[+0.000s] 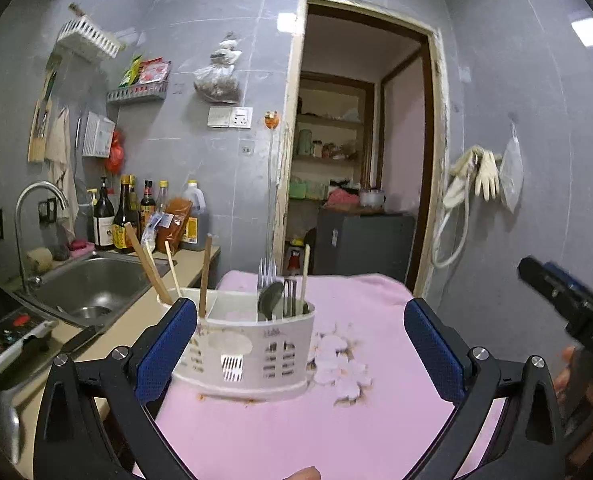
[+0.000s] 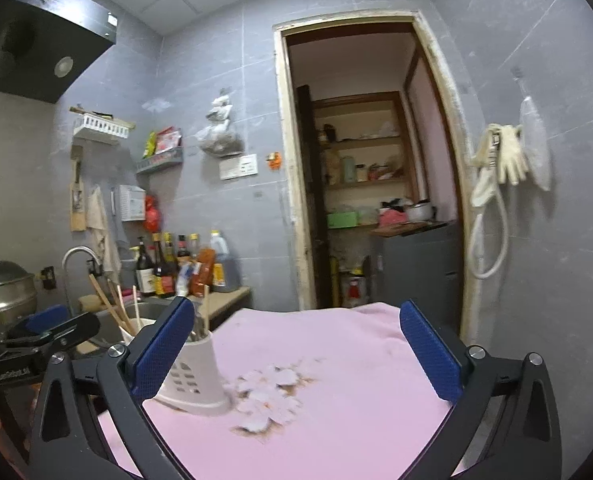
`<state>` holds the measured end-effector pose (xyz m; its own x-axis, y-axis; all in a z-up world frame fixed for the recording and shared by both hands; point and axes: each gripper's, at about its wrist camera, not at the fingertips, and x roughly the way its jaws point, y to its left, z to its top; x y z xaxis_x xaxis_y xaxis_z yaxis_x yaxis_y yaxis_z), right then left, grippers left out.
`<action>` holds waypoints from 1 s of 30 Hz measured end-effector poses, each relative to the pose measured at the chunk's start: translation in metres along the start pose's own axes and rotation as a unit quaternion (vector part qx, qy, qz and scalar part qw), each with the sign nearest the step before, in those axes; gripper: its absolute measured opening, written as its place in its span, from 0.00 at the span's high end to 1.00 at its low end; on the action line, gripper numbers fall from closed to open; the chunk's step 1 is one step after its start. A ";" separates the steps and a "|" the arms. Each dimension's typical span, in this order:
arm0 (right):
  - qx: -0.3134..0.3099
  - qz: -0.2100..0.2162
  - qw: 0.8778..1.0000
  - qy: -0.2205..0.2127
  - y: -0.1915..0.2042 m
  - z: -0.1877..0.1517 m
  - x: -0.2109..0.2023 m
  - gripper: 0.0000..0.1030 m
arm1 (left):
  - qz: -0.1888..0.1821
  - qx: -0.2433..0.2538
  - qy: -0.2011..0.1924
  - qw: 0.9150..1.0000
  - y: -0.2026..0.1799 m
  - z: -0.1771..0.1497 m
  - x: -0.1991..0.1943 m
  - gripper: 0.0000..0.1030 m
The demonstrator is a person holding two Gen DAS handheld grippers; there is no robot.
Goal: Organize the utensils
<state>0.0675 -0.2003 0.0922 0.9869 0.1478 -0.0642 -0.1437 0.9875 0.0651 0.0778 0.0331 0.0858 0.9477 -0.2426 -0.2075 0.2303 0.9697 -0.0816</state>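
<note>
A white utensil caddy (image 1: 252,344) stands on the pink flowered cloth (image 1: 336,420) at the table's left edge. Its right compartment holds a fork (image 1: 267,276), a dark spoon (image 1: 270,300) and a pale chopstick (image 1: 305,276). Wooden chopsticks (image 1: 205,276) lean in its left part. My left gripper (image 1: 300,312) is open, jaws spread wide in front of the caddy with nothing gripped. My right gripper (image 2: 296,312) is open too, over the bare cloth, with the caddy (image 2: 196,380) by its left finger. Each gripper shows at the edge of the other's view: the right gripper (image 1: 568,304) and the left gripper (image 2: 48,328).
Left of the table runs a counter with a steel sink (image 1: 92,284), a faucet (image 1: 36,200), sauce bottles (image 1: 136,216) and a cooktop panel (image 1: 4,336). A steel pot (image 2: 4,288) sits far left. Beyond the table, an open doorway (image 1: 356,140); gloves (image 1: 484,176) hang on the right wall.
</note>
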 end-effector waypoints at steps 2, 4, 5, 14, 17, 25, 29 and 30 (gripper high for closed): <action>-0.003 -0.010 1.000 0.004 -0.003 -0.004 -0.010 0.00 | 0.014 0.012 0.008 1.000 -0.007 -0.005 -0.004 0.01; -0.007 -0.016 1.000 0.008 -0.004 -0.009 -0.020 0.00 | 0.031 0.027 0.017 0.999 -0.014 -0.012 -0.006 0.01; -0.012 -0.021 1.000 0.010 -0.003 -0.012 -0.025 0.00 | 0.041 0.034 0.019 0.998 -0.017 -0.016 -0.008 0.01; -0.044 -0.064 0.997 0.018 0.006 -0.041 -0.051 0.00 | 0.098 0.049 0.011 0.994 -0.020 -0.054 -0.018 0.01; -0.041 -0.073 0.996 0.022 0.004 -0.048 -0.053 0.00 | 0.108 0.039 0.008 0.993 -0.016 -0.062 -0.023 0.01; -0.027 -0.074 0.996 0.040 -0.003 -0.055 -0.049 0.00 | 0.108 0.010 0.019 0.994 -0.003 -0.068 -0.029 0.01; -0.027 -0.076 0.996 0.038 -0.004 -0.055 -0.050 0.00 | 0.106 -0.002 0.013 0.994 0.000 -0.067 -0.033 0.01; -0.027 -0.076 0.996 0.038 -0.004 -0.055 -0.050 0.00 | 0.106 -0.003 0.012 0.994 0.000 -0.066 -0.034 0.01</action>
<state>0.0147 -0.2082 0.0403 0.9896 -0.0018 -0.1437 0.0013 1.0000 -0.0037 0.0308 0.0390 0.0285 0.9690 -0.0344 -0.2446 0.0256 0.9989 -0.0394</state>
